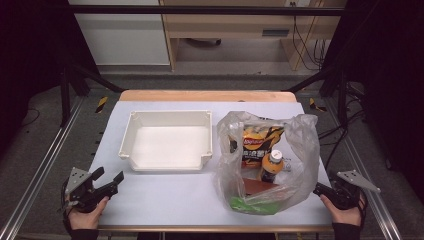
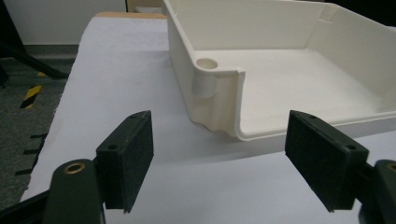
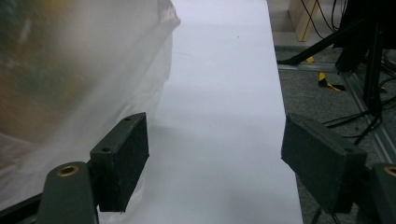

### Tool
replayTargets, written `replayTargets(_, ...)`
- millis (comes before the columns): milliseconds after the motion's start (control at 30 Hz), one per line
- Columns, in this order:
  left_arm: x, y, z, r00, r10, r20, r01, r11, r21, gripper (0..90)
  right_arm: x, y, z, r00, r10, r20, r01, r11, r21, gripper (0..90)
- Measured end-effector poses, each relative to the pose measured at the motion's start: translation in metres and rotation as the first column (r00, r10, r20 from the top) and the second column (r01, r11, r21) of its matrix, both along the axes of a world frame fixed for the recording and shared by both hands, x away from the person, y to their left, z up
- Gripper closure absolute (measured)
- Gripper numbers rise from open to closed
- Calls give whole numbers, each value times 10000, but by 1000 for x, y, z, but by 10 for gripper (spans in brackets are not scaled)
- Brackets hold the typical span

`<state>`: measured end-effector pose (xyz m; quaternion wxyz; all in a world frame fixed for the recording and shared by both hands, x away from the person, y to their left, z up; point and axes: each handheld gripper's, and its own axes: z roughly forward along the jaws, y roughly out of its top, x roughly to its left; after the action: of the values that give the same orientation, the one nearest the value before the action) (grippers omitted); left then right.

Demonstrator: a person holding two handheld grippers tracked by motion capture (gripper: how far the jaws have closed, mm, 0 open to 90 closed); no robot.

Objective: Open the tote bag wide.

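Observation:
A clear plastic bag (image 1: 270, 160) stands on the right half of the table. Inside it I see a chip packet (image 1: 257, 140), an orange-capped bottle (image 1: 272, 165), something brown and something green at the bottom. An empty cream tray (image 1: 167, 116) sits left of the bag. My left gripper (image 1: 111, 181) rests open at the table's near left corner; in the left gripper view its gripper (image 2: 229, 161) faces the tray's (image 2: 219, 107) near corner, apart from it. My right gripper (image 1: 320, 189) is open at the near right edge, and the right gripper view shows the gripper (image 3: 224, 163) just beside the bag (image 3: 79, 79).
The white table top (image 1: 165, 195) has free room in front of the tray and bag. A wooden strip (image 1: 207, 95) runs along the far edge. Metal rails, black frame legs and cables (image 1: 345, 120) flank the table on the floor.

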<state>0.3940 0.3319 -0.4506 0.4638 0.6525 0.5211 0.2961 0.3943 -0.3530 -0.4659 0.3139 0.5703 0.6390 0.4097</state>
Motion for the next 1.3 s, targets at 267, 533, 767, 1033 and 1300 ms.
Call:
replayTargets(267,-4,-16,9,9987,-471,188,472,9989,-61,292,-7,-3,16,9992,-38,389,27,9996,284,285)
replayTargets(533,-5,-28,17,9974,-637,341,647,9975,-289,304,-15,-5,36,9974,-28,723,2,9993,367,318)
replayTargets(767,-7,-44,29,9940,-961,519,987,9938,-511,321,-29,-6,64,9897,116,1429,-218,9973,704,353)
replayTargets(1033,-9,-73,49,9822,-1658,879,1714,9833,-611,336,-39,2,93,9762,570,2093,-774,9929,905,388)
replayTargets(1300,-13,-98,71,9663,-2250,1251,2362,9681,-834,349,-52,12,124,9513,984,2921,-1346,9851,1066,388)
